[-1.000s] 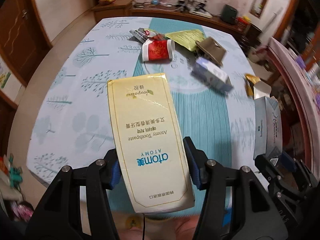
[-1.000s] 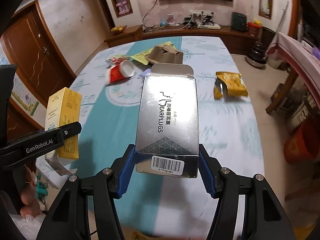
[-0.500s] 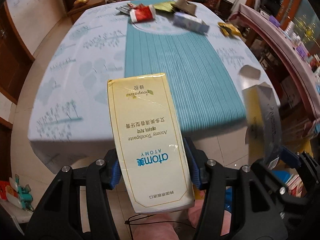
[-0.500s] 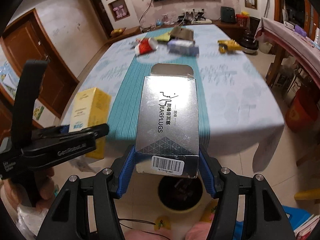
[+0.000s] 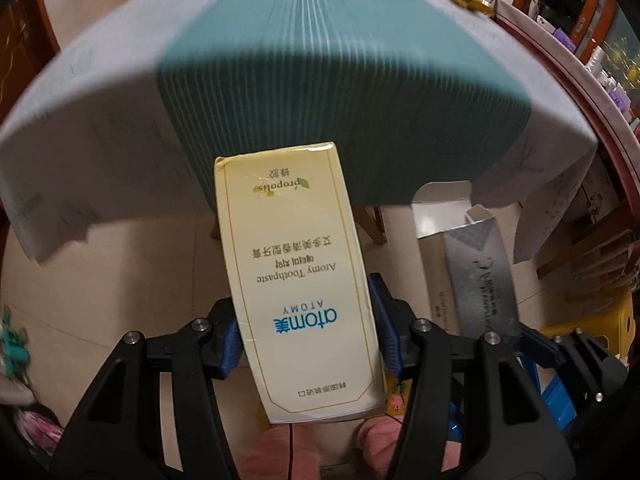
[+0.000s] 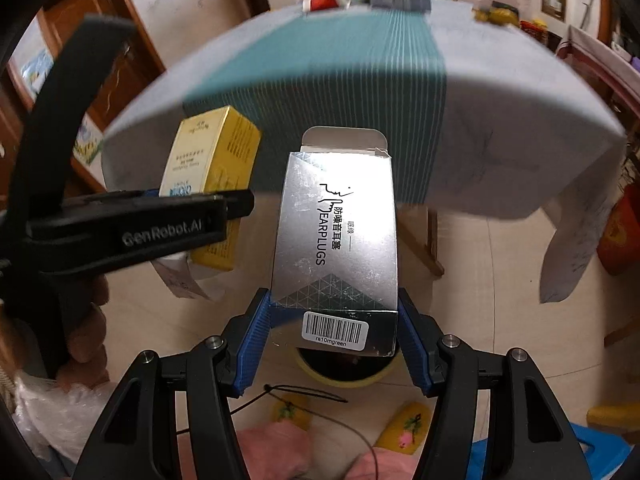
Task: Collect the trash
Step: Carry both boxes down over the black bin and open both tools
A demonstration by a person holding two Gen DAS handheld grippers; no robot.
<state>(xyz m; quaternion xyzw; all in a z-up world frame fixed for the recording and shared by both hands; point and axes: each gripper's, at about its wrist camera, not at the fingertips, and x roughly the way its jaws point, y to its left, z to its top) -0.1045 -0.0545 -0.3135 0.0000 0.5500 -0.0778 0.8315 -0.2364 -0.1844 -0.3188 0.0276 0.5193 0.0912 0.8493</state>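
Observation:
My left gripper (image 5: 306, 332) is shut on a pale yellow toothpaste box (image 5: 296, 280), held below the table's near edge over the tiled floor. My right gripper (image 6: 334, 332) is shut on a silver earplugs box (image 6: 336, 240) with its top flap open. Directly under that silver box sits a round bin (image 6: 340, 372) with a yellow rim and dark inside. In the right wrist view the left gripper (image 6: 132, 224) and its yellow box (image 6: 216, 160) show at the left. In the left wrist view the silver box (image 5: 476, 276) shows at the right.
The table with a teal and grey cloth (image 6: 360, 80) hangs over ahead; a red cup (image 6: 320, 0), a purple box (image 6: 400, 0) and a yellow wrapper (image 6: 496, 14) lie at its far end. A wooden table leg (image 6: 420, 240), slippers (image 6: 408, 424) and a red bucket (image 6: 620, 232) are on the floor.
Both grippers have pulled back off the table and dropped toward the floor, each still gripping its box. The bin has come in under the right gripper.

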